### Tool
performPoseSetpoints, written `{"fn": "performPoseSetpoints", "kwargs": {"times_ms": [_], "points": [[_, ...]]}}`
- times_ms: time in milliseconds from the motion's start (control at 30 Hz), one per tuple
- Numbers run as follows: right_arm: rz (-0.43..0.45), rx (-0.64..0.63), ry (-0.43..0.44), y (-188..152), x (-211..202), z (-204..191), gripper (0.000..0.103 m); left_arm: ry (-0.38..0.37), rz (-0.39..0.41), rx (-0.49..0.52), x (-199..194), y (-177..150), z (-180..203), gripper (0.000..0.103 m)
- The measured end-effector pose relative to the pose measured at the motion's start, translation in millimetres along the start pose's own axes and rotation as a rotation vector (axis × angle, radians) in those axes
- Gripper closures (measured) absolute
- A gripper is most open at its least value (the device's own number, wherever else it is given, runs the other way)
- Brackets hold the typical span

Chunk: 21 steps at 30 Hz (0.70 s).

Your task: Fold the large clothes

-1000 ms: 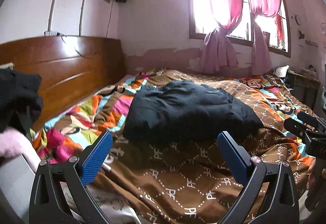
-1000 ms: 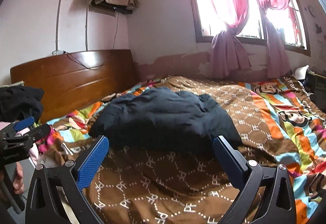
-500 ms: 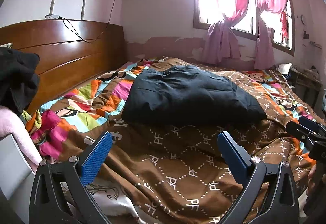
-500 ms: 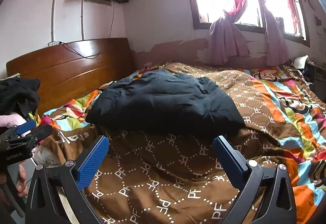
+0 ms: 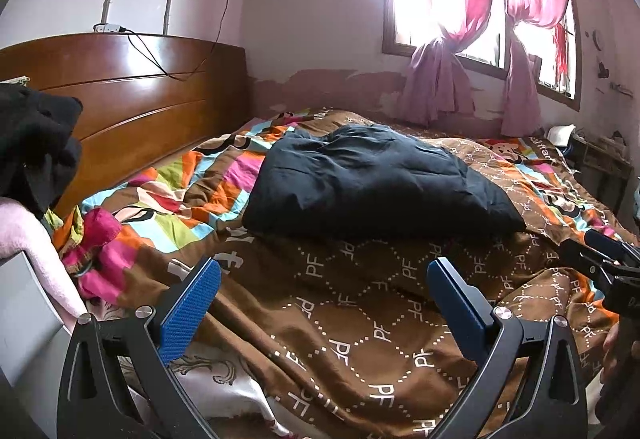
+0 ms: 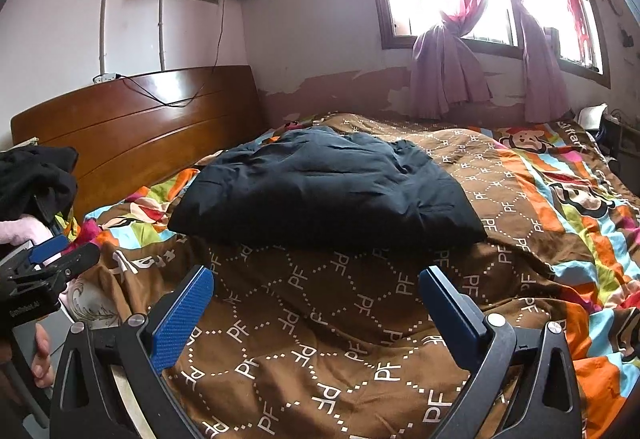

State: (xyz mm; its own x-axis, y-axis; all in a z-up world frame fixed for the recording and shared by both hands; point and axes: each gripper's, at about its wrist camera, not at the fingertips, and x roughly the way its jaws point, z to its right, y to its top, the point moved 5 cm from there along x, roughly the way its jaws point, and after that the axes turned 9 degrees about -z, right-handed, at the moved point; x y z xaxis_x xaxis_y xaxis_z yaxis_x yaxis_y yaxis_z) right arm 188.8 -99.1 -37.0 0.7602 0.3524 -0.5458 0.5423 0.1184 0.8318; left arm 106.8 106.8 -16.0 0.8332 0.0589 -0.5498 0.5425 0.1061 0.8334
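A large dark navy padded garment [image 5: 372, 183] lies bunched in a folded heap in the middle of the bed; it also shows in the right wrist view [image 6: 324, 191]. My left gripper [image 5: 324, 303] is open and empty, held over the near bed edge, short of the garment. My right gripper [image 6: 316, 307] is open and empty, also short of the garment. Each gripper shows at the edge of the other's view: the right gripper [image 5: 604, 259], the left gripper [image 6: 48, 271].
The bed carries a brown and multicoloured quilt [image 6: 500, 199]. A wooden headboard [image 5: 132, 107] stands at the left. Black clothing [image 5: 36, 143] and pink fabric [image 5: 36, 251] pile at the near left. A window with pink curtains [image 6: 452, 19] is behind. A cluttered side table [image 5: 600, 155] stands at the right.
Both views have tilted down and drawn slightly closer to the bed; the garment sits lower and larger in frame. Both grippers stayed open and empty.
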Motion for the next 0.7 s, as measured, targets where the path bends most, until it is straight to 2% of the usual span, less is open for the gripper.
{"fn": "performPoseSetpoints", "kwargs": {"times_ms": [700], "points": [[-0.002, 0.011, 0.001, -0.2, -0.5, 3.7, 0.0, -0.004, -0.001, 0.004, -1.2, 1.1, 3.2, 0.002]]}}
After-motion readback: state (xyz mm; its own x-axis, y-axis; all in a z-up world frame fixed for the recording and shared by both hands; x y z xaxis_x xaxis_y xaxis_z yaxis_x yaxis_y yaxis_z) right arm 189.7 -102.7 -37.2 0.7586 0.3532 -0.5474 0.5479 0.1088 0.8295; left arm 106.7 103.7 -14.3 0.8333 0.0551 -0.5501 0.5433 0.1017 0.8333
